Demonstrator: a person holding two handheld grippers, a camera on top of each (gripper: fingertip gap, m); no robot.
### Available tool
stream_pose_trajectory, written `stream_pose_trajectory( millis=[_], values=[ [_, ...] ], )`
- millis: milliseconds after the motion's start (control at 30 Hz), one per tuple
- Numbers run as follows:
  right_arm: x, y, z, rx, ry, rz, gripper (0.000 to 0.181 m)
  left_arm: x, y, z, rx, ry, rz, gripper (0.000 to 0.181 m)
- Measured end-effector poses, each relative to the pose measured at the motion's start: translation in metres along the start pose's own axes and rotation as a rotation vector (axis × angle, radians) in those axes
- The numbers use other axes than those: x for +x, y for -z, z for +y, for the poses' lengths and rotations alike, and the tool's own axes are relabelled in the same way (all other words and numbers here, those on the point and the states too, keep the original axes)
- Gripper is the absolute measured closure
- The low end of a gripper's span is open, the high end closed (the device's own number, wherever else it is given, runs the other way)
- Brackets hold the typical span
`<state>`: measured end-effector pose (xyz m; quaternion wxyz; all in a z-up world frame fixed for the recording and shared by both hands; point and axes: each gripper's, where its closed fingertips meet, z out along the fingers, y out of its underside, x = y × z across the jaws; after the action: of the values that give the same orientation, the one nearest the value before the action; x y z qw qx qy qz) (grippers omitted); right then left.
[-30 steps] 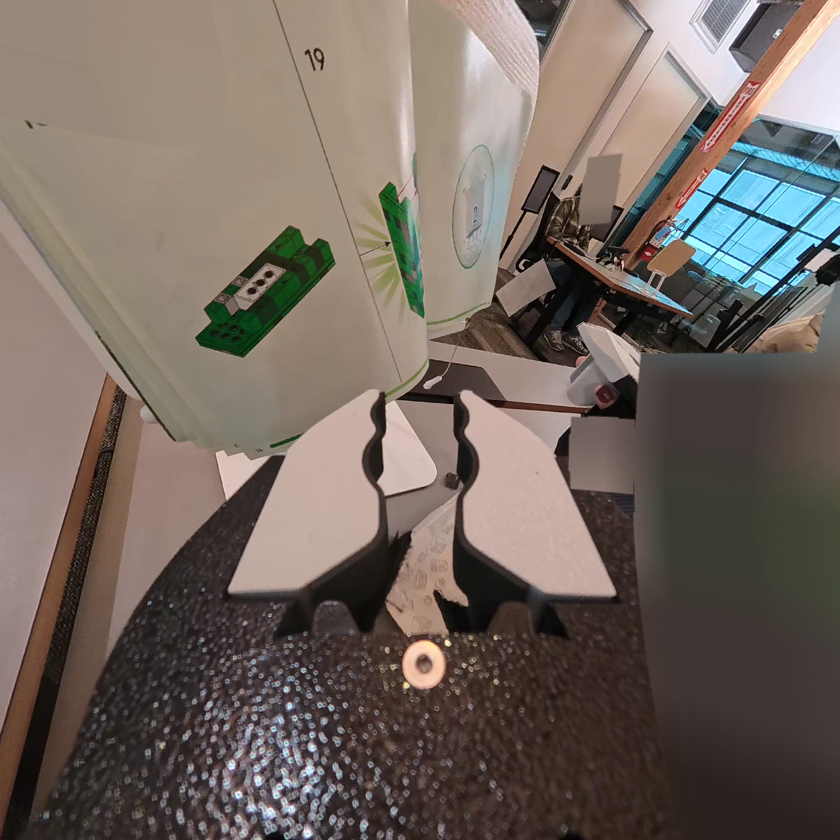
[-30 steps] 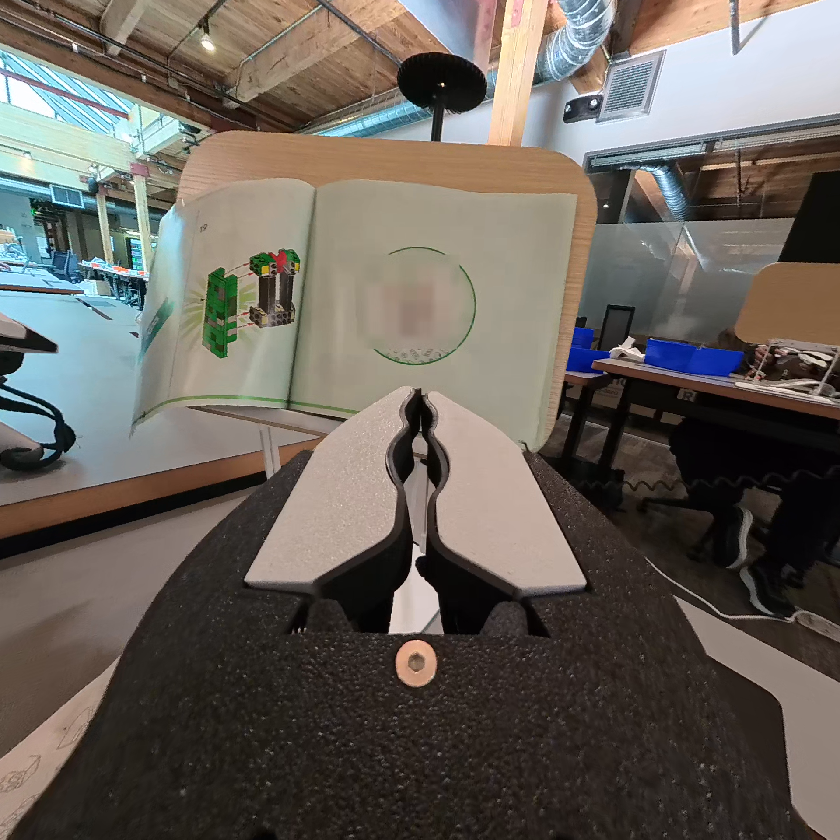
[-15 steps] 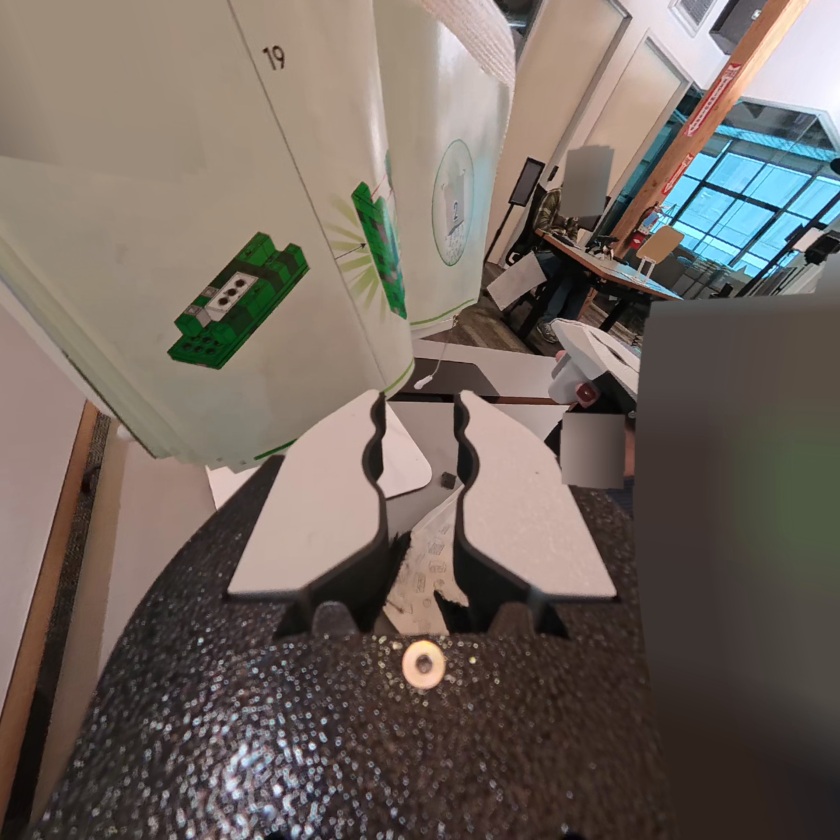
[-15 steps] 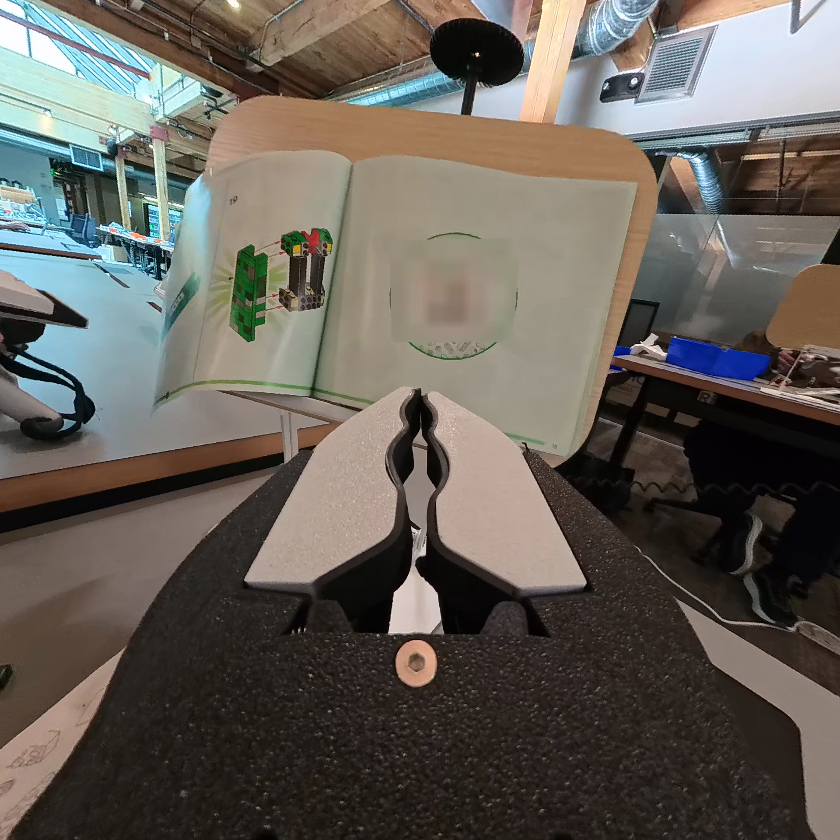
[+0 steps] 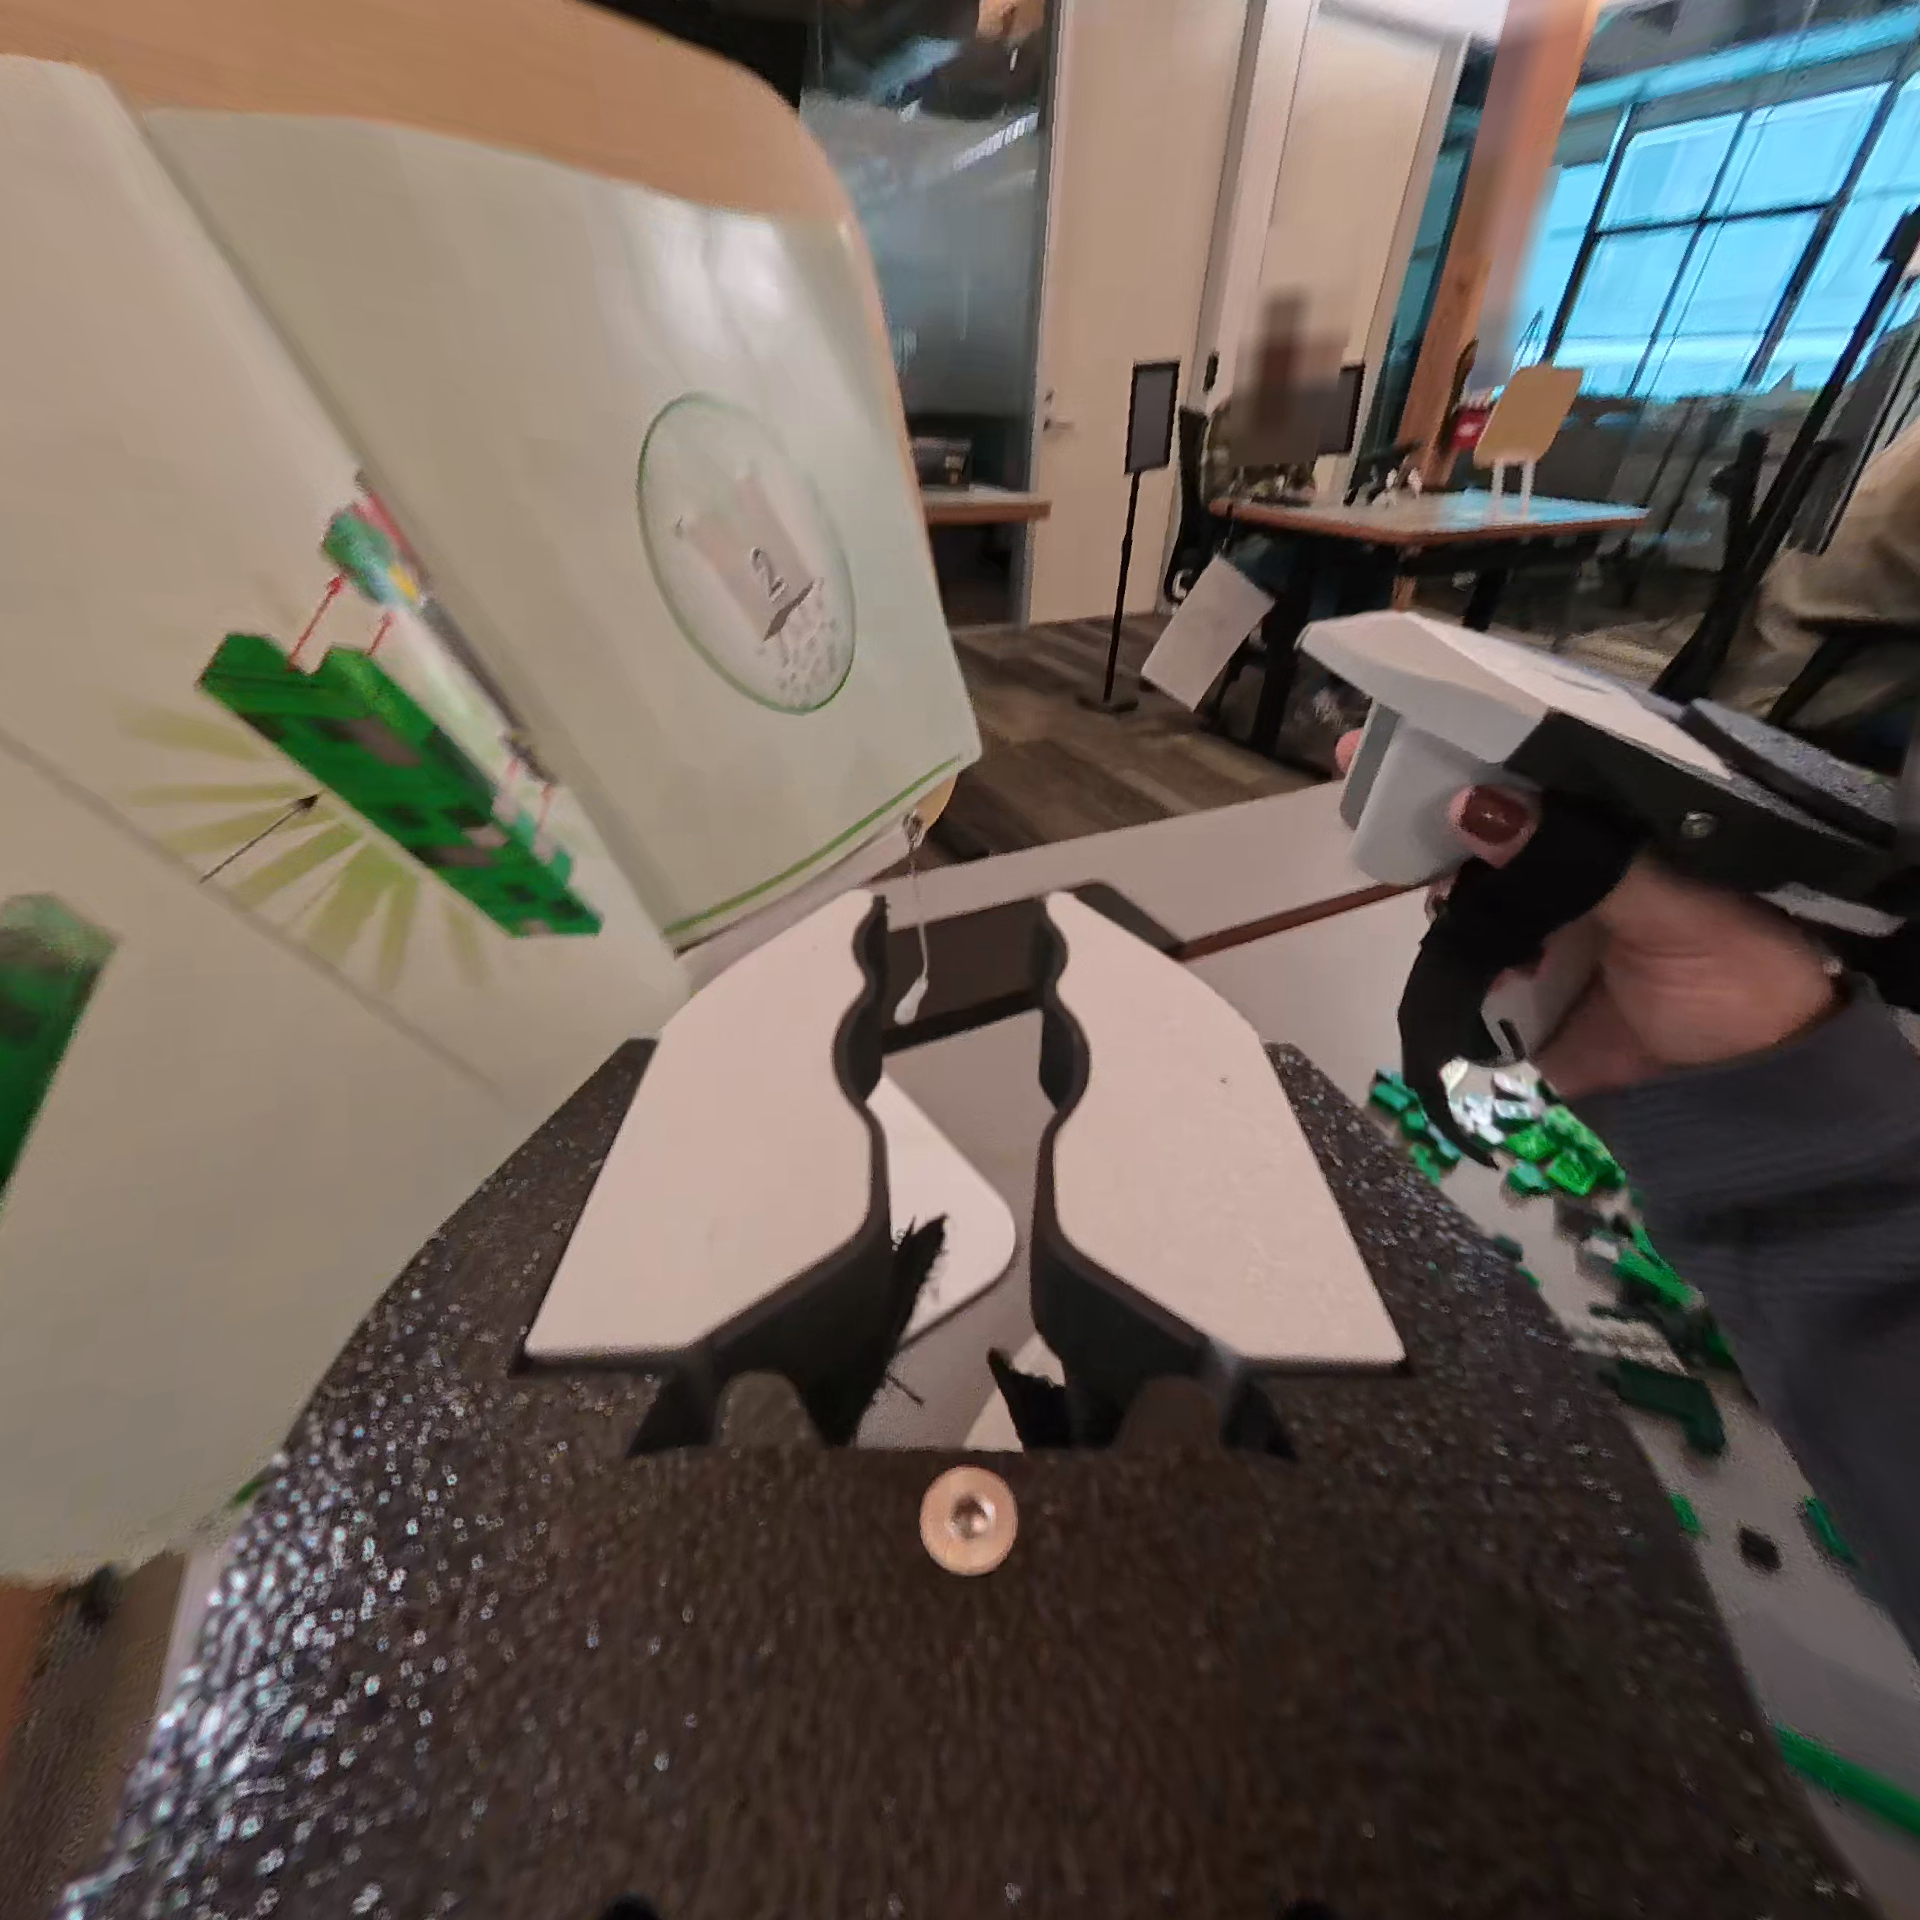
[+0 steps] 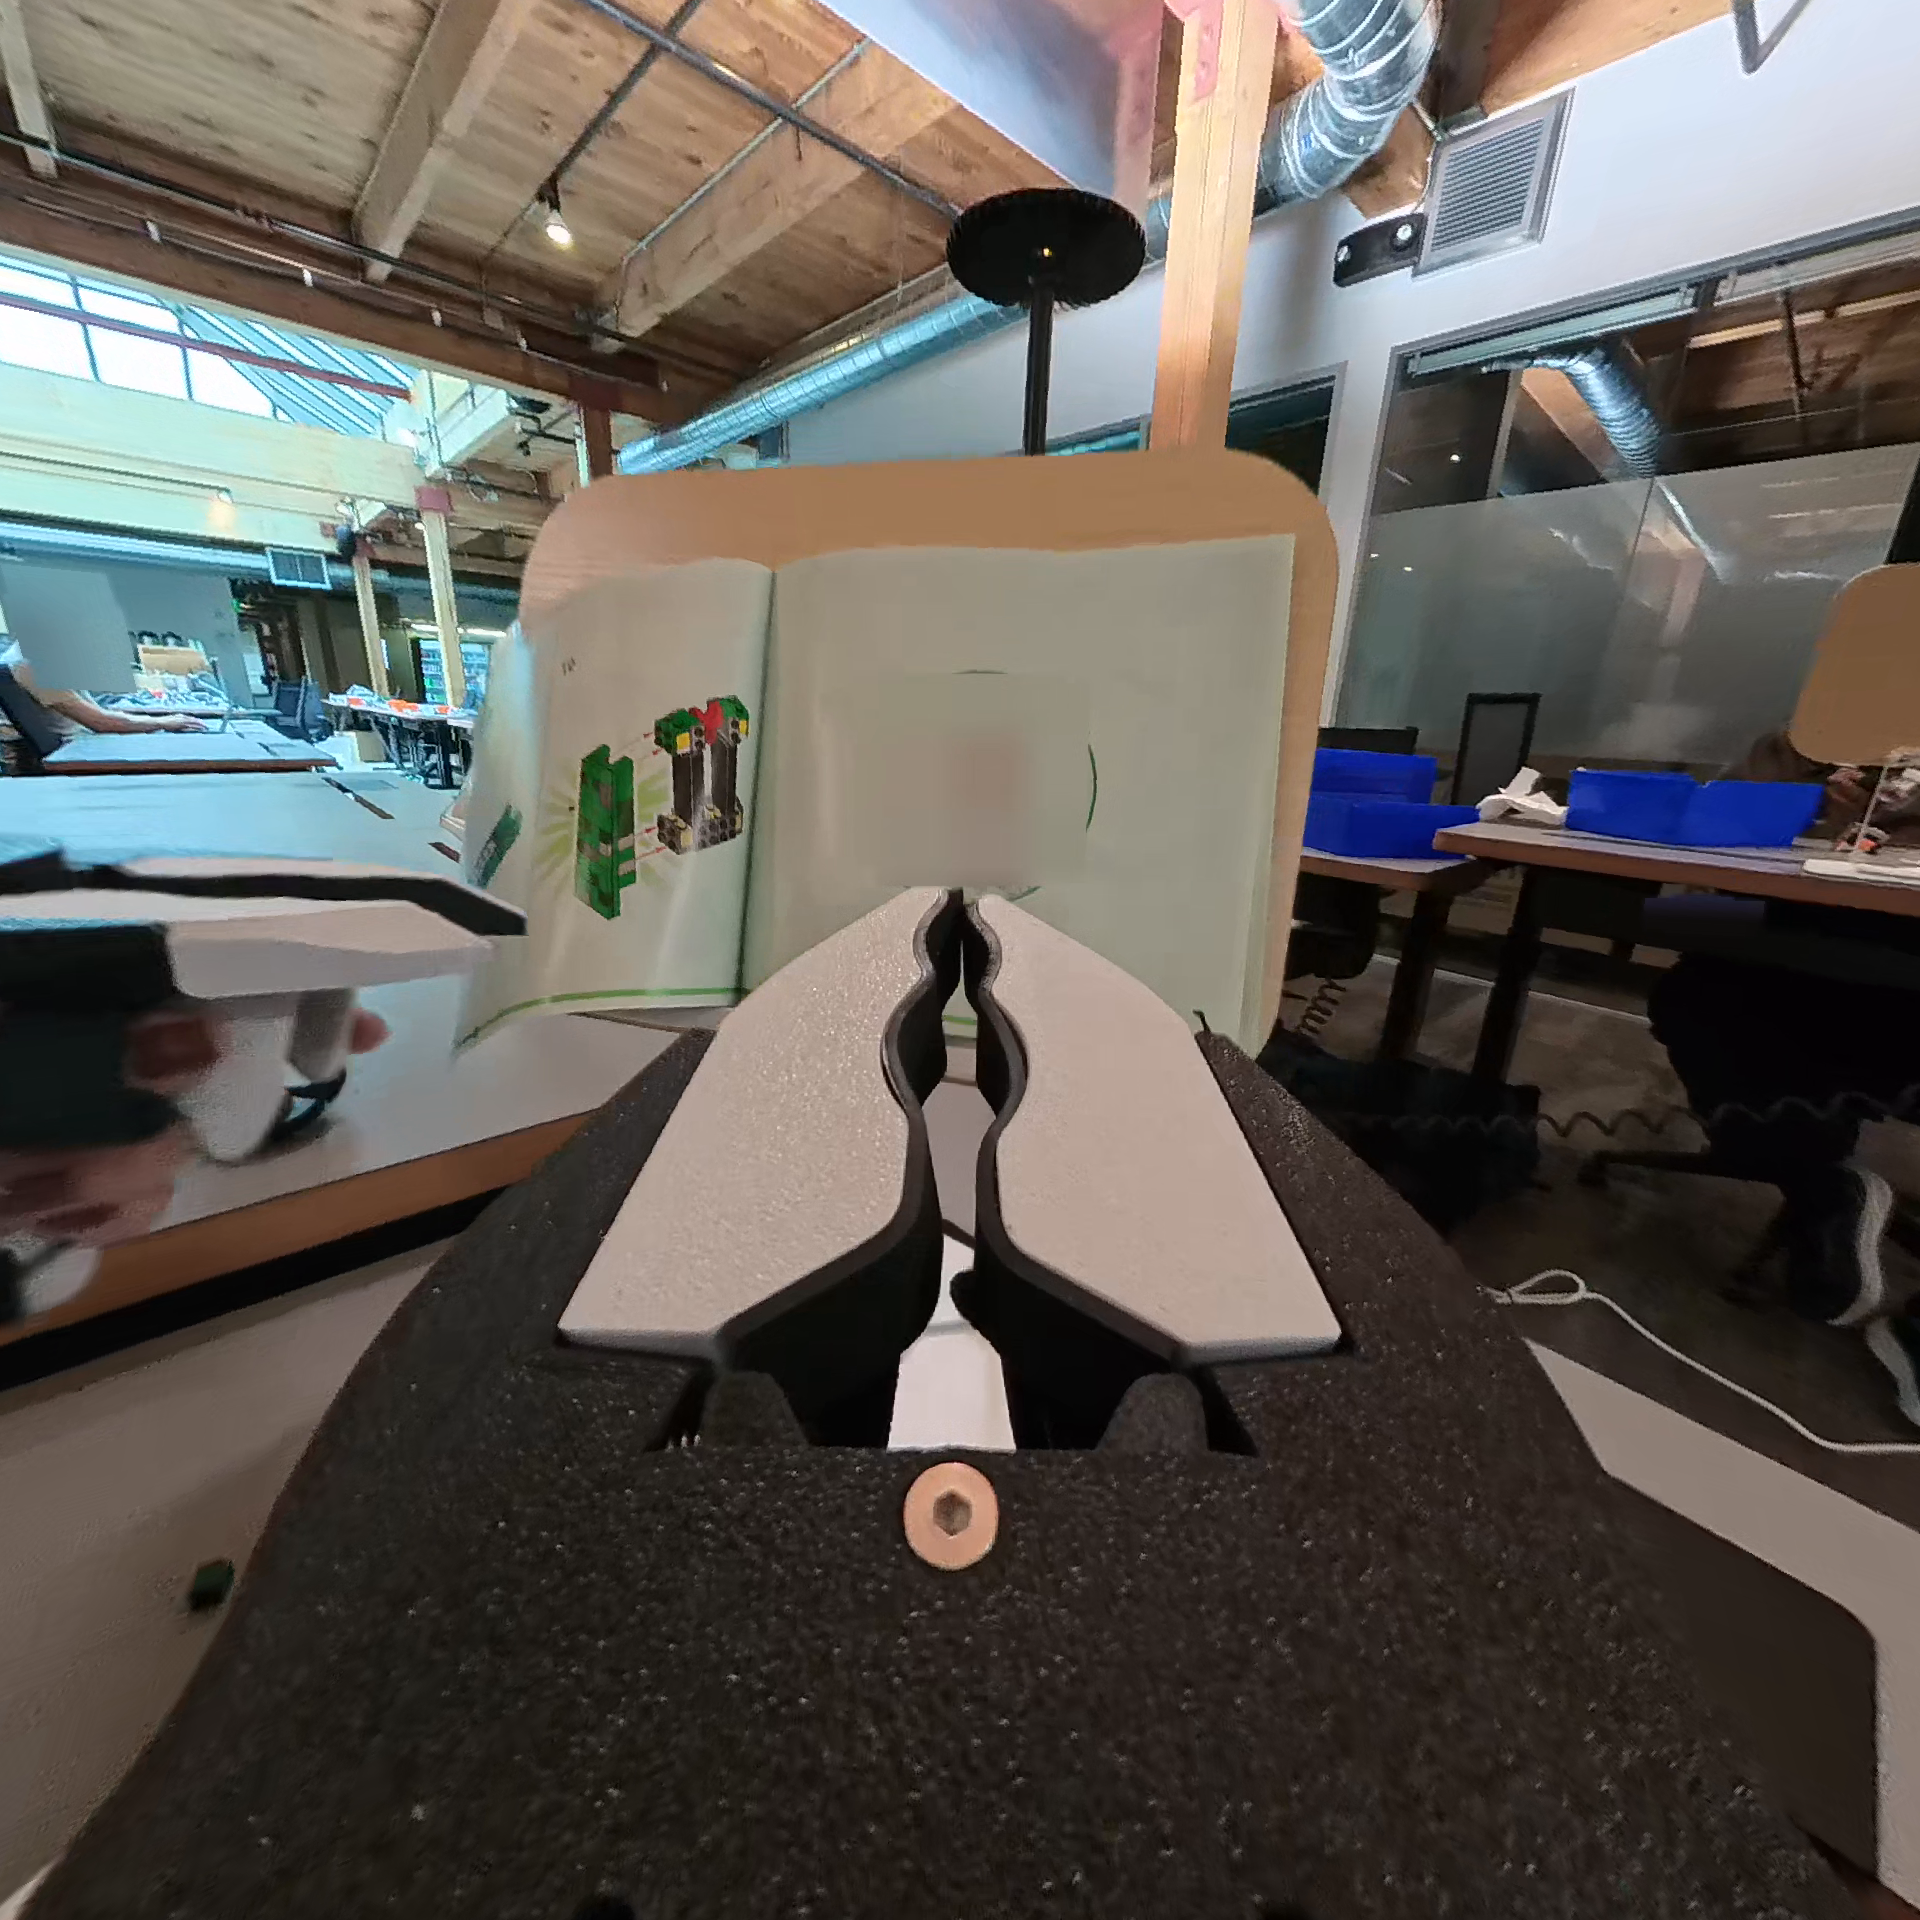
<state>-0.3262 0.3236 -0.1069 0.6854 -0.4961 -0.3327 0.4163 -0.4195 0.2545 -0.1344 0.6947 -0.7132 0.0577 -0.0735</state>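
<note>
An open instruction booklet [image 6: 935, 790] with pale green pages stands on a wooden stand [image 6: 935, 509] at the table's far edge. It also shows close up in the left wrist view [image 5: 499, 582]. My left gripper [image 5: 961, 914] is open and empty, just right of the booklet's lower corner. My right gripper [image 6: 954, 914] is shut and empty, a short way in front of the booklet. The right gripper, held by a hand, also shows in the left wrist view [image 5: 1475, 717]. The left one shows blurred in the right wrist view [image 6: 260, 925].
Several small green bricks [image 5: 1538, 1143] lie scattered on the grey table [image 5: 1174, 997] under the hand. One small dark brick [image 6: 211, 1584] lies on the table at left. A white cable [image 6: 1662, 1351] runs off the right edge. Desks with blue bins [image 6: 1683, 805] stand behind. There is about 12 cm between the tips of the two grippers.
The left gripper has drawn back and turned right from the booklet, and now shows the other gripper and the bricks. The right gripper has backed away from the booklet. Neither opening has changed.
</note>
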Motion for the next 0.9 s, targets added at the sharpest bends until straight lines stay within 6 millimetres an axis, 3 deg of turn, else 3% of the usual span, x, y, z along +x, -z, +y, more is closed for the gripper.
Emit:
stream_pose_trajectory(
  millis=[33,167,267,433,533,667,767,900],
  values=[
    [-0.001,0.001,-0.003,0.009,-0.001,-0.003,0.181,0.003,-0.006,-0.002,0.036,-0.016,-0.003,0.155],
    [-0.006,0.004,-0.015,0.053,-0.011,-0.025,0.181,-0.019,-0.028,-0.002,0.06,-0.208,-0.19,0.155],
    [-0.003,0.007,-0.017,0.064,-0.023,-0.023,0.181,-0.031,-0.041,0.005,-0.021,-0.229,-0.221,0.157],
    [0.021,0.019,-0.015,0.071,-0.044,0.044,0.181,-0.067,-0.042,0.019,-0.166,-0.232,-0.427,0.153],
    [0.051,0.033,-0.013,0.084,-0.084,0.162,0.181,-0.04,-0.058,0.009,-0.147,-0.391,-0.397,0.152],
    [0.081,0.054,-0.018,0.146,-0.182,0.263,0.181,0.002,-0.104,0.014,-0.254,-0.833,-0.379,0.15],
    [0.089,0.062,-0.022,0.182,-0.201,0.288,0.181,0.011,-0.137,0.018,-0.296,-1.117,-0.429,0.135],
    [0.091,0.062,-0.02,0.189,-0.225,0.274,0.181,0.002,-0.164,0.023,-0.314,-1.235,-0.472,0.122]
  ],
)
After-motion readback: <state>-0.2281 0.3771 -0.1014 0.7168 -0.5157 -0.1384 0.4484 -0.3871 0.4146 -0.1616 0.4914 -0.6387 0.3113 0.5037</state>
